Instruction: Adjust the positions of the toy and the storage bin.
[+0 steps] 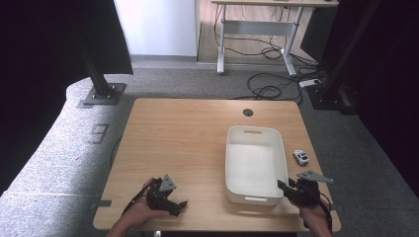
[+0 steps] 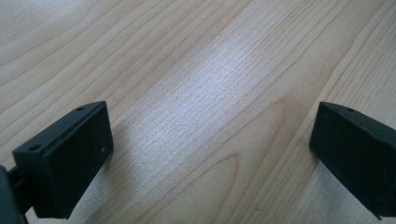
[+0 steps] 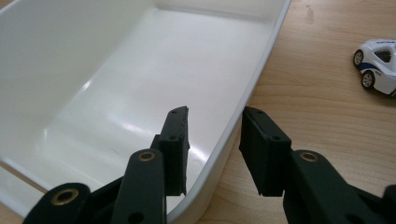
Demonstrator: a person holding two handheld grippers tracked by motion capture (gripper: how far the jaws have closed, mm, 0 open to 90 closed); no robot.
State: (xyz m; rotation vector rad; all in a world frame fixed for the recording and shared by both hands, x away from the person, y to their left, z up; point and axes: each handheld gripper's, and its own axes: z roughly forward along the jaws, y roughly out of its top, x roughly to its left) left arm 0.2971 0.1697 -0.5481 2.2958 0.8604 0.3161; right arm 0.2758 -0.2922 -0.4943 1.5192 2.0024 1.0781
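A: Where is the white rectangular plastic bin [image 1: 254, 163]?

B: It sits on the light wooden table [image 1: 188, 143], toward the table's right half. Its long axis runs from the person's edge toward the far edge, and its open side faces up. A slot handle is cut into each short wall.

A: What is the right gripper [image 3: 215, 135] doing?

B: Its black jaws straddle the bin's right long wall near the corner closest to the person, one jaw inside the bin and one outside over the wood. They stand a little apart and do not press the wall; a gap shows on both sides.

A: And the left gripper [image 2: 210, 154]?

B: It is well to the left of the bin, low over bare wood near the person's edge. Its jaws are spread wide with nothing between them.

A: Anything else near the bin?

B: A small white toy car with blue markings [image 3: 378, 65] stands on the table just right of the bin, apart from it. The lettering on its roof is too small to read.
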